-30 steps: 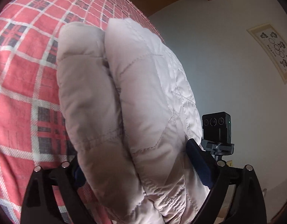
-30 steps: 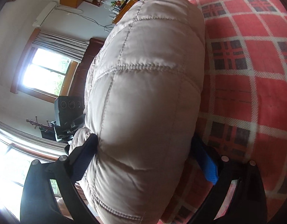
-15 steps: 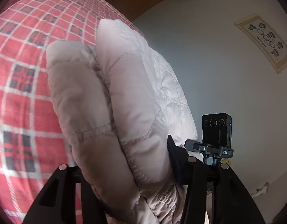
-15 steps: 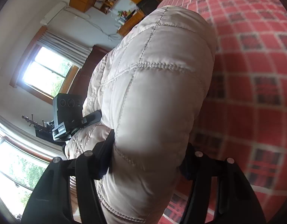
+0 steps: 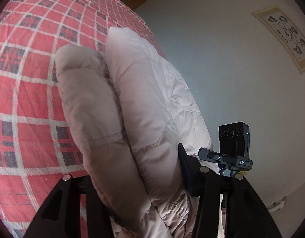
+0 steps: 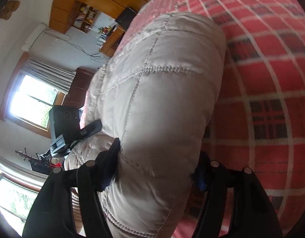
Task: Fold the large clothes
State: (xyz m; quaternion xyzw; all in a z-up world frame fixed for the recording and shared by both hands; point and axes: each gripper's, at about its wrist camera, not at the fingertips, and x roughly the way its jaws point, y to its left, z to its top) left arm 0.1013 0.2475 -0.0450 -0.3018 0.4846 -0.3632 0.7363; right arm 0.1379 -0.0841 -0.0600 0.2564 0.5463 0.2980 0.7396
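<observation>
A red plaid bedspread [image 5: 31, 91] with white lines and dark squares fills most of both views, and it looks a bit blurry on the right wrist side. In the left wrist view there's a plain pale wall [image 5: 221, 63] with a framed picture [image 5: 285, 37] hanging tilted up in the corner. The right wrist view shows a bright window [image 6: 33, 107] with grey curtains [image 6: 47, 73], a wooden cabinet [image 6: 96, 2] with small stuff on its shelves, a white air conditioner [image 6: 34, 36] and a dark coat rack [image 6: 31, 155].
</observation>
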